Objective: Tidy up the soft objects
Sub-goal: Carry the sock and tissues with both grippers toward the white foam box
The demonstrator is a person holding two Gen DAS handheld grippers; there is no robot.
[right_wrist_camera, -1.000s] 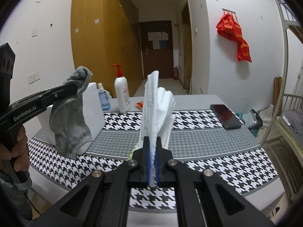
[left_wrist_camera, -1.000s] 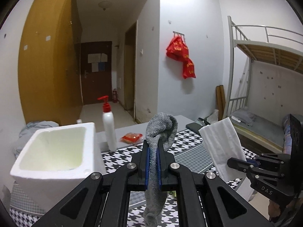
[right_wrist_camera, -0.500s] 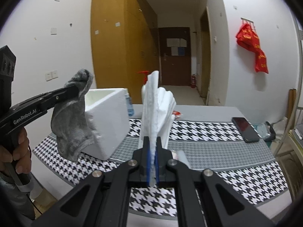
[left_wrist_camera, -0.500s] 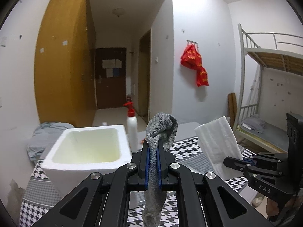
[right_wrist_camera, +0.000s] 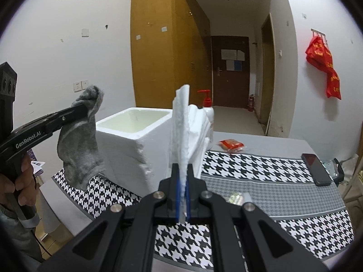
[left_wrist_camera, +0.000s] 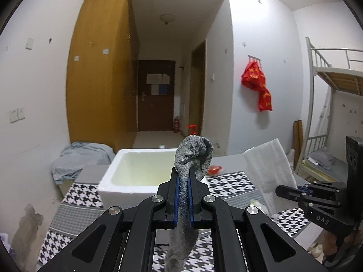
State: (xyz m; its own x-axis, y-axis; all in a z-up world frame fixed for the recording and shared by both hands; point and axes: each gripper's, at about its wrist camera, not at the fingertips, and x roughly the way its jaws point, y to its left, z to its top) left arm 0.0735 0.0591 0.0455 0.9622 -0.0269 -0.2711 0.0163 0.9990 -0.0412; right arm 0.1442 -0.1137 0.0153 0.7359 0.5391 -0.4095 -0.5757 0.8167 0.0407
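Observation:
My left gripper is shut on a grey sock, which bunches above the pads and hangs down below them. In the right wrist view the same left gripper holds the grey sock in the air to the left of the white foam box. My right gripper is shut on a folded white cloth that stands up between its pads. The white foam box sits open on the table straight ahead of the left gripper. In the left wrist view the right gripper carries the white cloth at the right.
A houndstooth cloth covers the table. On it lie a red packet, a black phone and small wrapped items. A red-pump bottle stands behind the white cloth. A bunk bed stands at the right.
Both grippers have swung left with their loads. The foam box has shifted from the left edge toward the middle of both views and looks closer. The pump bottle is now hidden behind the sock.

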